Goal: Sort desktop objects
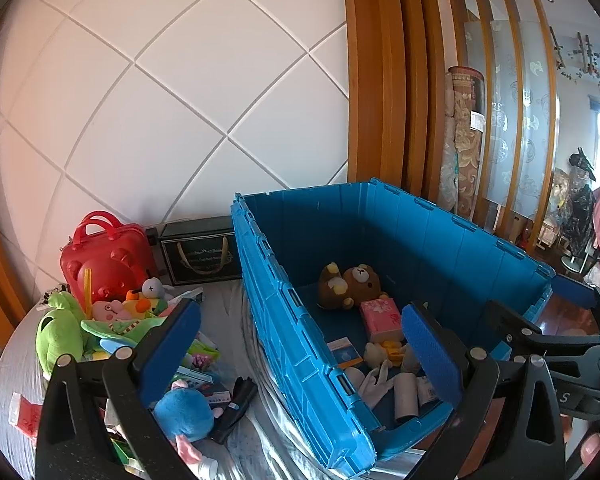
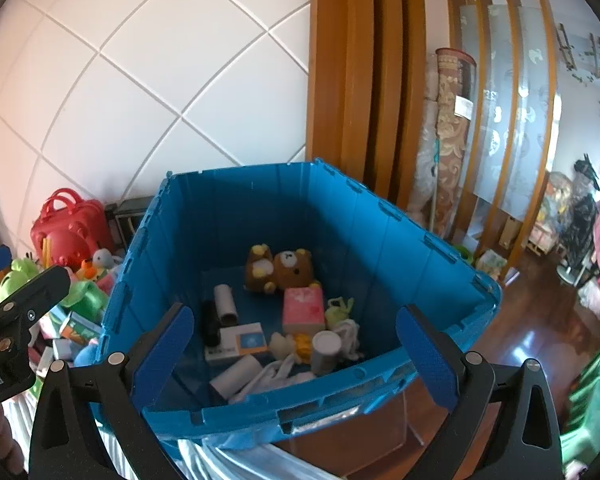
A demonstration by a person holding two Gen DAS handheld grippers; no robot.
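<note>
Left wrist view: the left claw [image 1: 300, 344] hangs with its blue-padded fingers spread wide and nothing between them, straddling the near left wall of a blue crate [image 1: 300, 340]. Inside the crate lie a brown bear [image 1: 358, 284], a pink tissue pack [image 1: 381, 318], a small box [image 1: 343, 352] and paper tubes [image 1: 406, 398]. Left of the crate, on the grey-covered table [image 1: 228, 308], sits a heap of toys: a green frog [image 1: 58, 332], a blue plush [image 1: 184, 412], a black object [image 1: 236, 404], with a red case [image 1: 106, 258] and a dark box [image 1: 200, 250] behind, against the wall.

Right wrist view: the right claw [image 2: 294, 354] is likewise wide apart and empty, poised above the crate's near rim [image 2: 300, 412]. Below it lie the bear [image 2: 288, 270], tissue pack [image 2: 303, 308], a white cup [image 2: 325, 350] and a tube [image 2: 226, 302]. The left claw's black frame [image 2: 16, 320] shows at the left edge, over the toy heap.
</note>
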